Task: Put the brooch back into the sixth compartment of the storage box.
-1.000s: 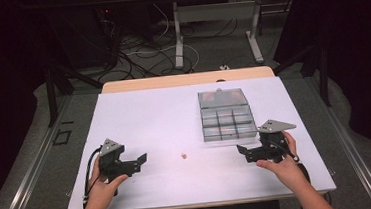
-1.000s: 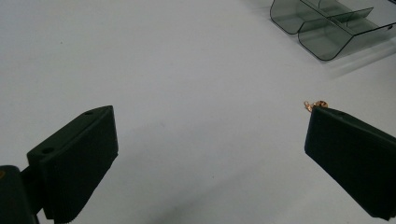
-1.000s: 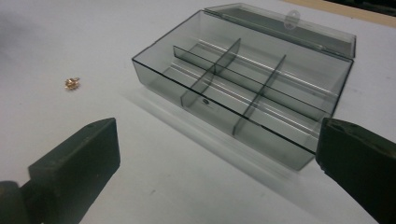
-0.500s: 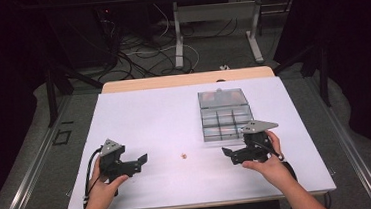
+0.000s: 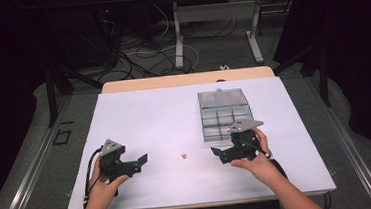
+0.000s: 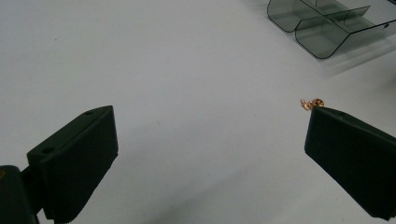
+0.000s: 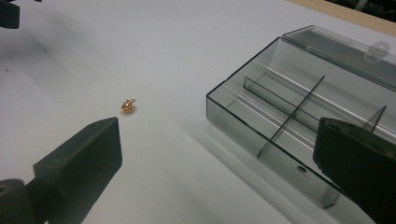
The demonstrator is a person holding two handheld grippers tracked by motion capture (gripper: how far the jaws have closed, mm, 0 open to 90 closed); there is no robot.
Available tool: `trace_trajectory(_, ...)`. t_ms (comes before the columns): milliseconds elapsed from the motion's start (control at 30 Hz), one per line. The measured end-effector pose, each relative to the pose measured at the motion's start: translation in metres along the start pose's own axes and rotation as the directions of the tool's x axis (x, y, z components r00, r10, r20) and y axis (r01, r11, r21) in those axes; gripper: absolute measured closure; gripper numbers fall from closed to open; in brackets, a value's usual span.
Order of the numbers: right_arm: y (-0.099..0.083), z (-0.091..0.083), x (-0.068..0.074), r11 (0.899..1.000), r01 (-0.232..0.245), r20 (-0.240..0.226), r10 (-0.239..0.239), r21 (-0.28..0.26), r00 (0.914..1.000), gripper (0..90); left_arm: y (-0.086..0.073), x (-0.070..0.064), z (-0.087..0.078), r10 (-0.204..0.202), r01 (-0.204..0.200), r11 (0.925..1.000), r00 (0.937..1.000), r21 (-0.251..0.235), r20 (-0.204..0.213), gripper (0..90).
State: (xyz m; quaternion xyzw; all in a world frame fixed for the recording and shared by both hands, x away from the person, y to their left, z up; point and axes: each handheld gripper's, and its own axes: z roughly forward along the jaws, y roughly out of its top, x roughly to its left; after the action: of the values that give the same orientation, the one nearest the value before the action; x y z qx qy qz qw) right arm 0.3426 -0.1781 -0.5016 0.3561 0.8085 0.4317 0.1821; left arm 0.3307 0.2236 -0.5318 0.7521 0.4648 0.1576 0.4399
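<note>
Left gripper point(image 5: 140, 161) held low over the near left of the white table point(image 5: 149, 117), jaws spread wide, nothing between them. Right gripper point(image 5: 217, 155) at the near right, jaws likewise wide apart and empty, just beside the near edge of the clear divided box point(image 5: 224, 113). Between the two grippers, apart from both, a small gold-coloured trinket point(image 5: 183, 156) lying on the table, left of the box.

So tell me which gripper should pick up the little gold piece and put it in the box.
Right, probably. The right gripper sits open between the gold piece and the clear box, right beside the box. The left gripper, also open, is about as near the piece but farther from the box.
</note>
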Motion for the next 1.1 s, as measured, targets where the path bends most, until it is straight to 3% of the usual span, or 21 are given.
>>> trace_trajectory(267,0.008,0.01,0.009,1.0,0.022,-0.019,-0.022,0.017,0.9996,3.7,0.0,0.0,0.0,0.001,-0.001,1.0,1.0,-0.005,0.0,3.2)
trace_trajectory(333,0.009,0.014,0.012,1.0,0.025,-0.023,-0.025,-0.003,0.9994,4.8,0.0,0.0,0.0,0.002,-0.002,1.0,1.0,-0.006,-0.001,3.3)
trace_trajectory(567,0.015,0.024,0.021,0.999,0.048,-0.045,-0.047,0.024,0.9979,7.6,0.0,0.0,0.0,0.002,-0.002,1.0,1.0,-0.005,0.0,3.2)
trace_trajectory(733,0.017,0.032,0.027,0.998,0.062,-0.047,-0.061,0.021,0.997,14.7,0.0,0.0,0.0,0.003,-0.003,1.0,1.0,-0.005,0.003,3.3)
trace_trajectory(1100,0.024,0.046,0.036,0.996,0.075,-0.082,-0.071,0.041,0.9941,16.7,0.0,0.0,0.001,0.0,0.0,1.0,1.0,-0.006,0.004,3.3)
